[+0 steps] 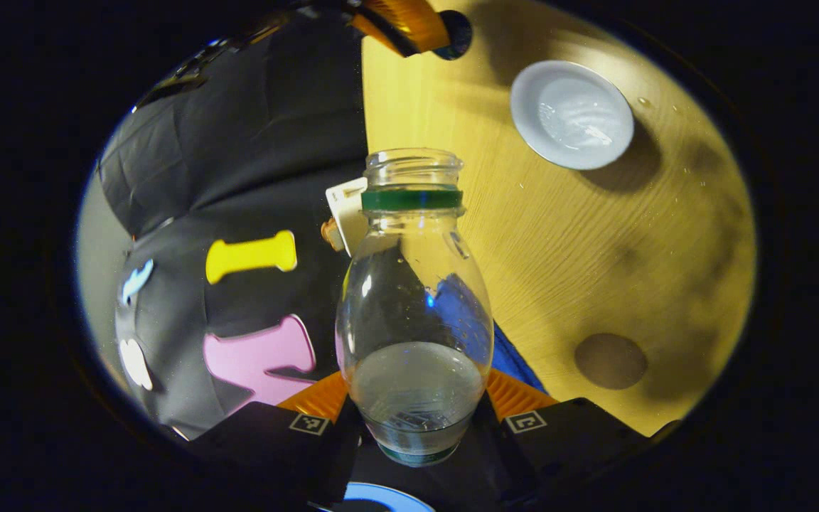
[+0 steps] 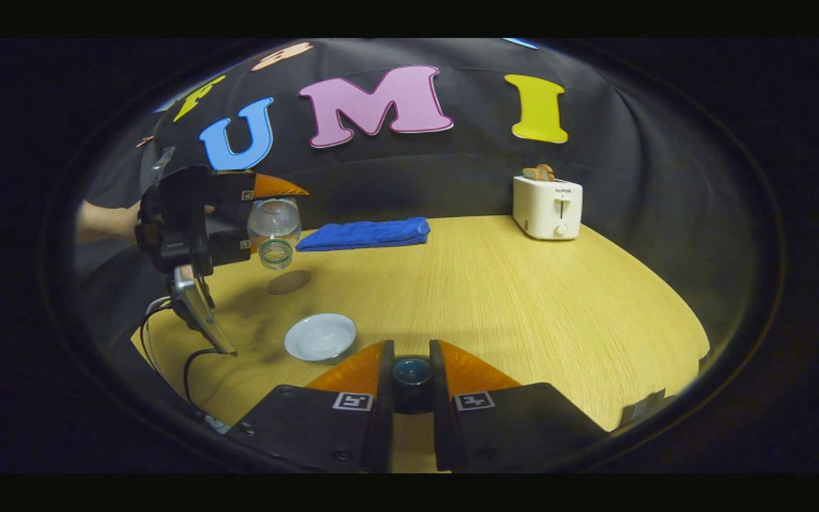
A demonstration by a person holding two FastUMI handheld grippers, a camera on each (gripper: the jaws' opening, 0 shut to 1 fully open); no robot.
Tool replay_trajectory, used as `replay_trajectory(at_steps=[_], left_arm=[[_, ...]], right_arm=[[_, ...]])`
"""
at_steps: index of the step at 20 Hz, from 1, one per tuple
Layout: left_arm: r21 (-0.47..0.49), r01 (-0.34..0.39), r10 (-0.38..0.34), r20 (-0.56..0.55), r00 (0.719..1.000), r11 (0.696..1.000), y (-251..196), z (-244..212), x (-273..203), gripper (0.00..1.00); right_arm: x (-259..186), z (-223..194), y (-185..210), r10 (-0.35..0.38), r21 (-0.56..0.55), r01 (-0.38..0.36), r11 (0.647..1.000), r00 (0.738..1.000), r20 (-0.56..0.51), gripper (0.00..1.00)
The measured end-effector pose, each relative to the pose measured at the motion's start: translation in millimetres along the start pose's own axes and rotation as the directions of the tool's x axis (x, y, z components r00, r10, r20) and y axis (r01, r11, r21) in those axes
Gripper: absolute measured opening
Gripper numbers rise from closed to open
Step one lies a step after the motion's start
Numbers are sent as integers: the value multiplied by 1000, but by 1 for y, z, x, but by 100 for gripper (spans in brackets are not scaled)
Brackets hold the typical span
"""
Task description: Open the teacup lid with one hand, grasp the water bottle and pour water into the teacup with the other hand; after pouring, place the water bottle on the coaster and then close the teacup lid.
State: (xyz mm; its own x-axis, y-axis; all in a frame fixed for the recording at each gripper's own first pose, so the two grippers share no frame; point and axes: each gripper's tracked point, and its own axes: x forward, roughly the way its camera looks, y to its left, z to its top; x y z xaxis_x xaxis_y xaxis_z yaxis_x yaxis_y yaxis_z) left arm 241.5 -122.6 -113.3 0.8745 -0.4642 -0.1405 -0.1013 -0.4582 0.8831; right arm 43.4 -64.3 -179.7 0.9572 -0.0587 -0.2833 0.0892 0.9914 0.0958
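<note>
1. Bottle (image 1: 413, 299) is clamped tilted in the left gripper (image 1: 415, 419), above the table's (image 2: 523, 299) left.
2. Lid (image 2: 411, 371) is pinched by the right gripper (image 2: 409, 377).
3. Bottle should be righted, then lowered squarely onto the coaster (image 1: 610, 360).

Lighting: dim, warm, falling from overhead; soft shadows pooling on the desk (image 1: 580, 242) around the white dish (image 1: 571, 114). Glare glinting on the bottle (image 1: 413, 299). Fisheye bending edges.

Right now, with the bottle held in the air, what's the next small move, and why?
Probably bring the bottle upright and lower it onto the coaster. The teacup already seems to hold water, the left gripper grips the bottle near the coaster, and the lid is off.
</note>
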Motion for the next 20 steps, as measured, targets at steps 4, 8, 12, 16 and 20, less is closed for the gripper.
replay_trajectory(at_steps=[4,8,12,16,20], left_arm=[[-328,11,-38,-77,996,945,2,-32,-19,74],[-668,-54,-50,-135,990,742,23,-62,-32,75],[-913,-112,-56,-146,988,392,40,-84,-45,74],[-988,-157,-13,-157,988,-15,30,-92,-35,74],[-960,-143,-8,-146,989,-241,8,-77,-30,75]], right_arm=[[5,14,8,24,-23,-24,999,1000,1,27],[8,33,18,44,-46,-44,998,999,-1,27],[8,53,33,67,-70,-67,995,998,-2,27],[9,63,53,105,-108,-104,989,994,8,27],[20,55,73,143,-131,-142,981,990,-3,22]])
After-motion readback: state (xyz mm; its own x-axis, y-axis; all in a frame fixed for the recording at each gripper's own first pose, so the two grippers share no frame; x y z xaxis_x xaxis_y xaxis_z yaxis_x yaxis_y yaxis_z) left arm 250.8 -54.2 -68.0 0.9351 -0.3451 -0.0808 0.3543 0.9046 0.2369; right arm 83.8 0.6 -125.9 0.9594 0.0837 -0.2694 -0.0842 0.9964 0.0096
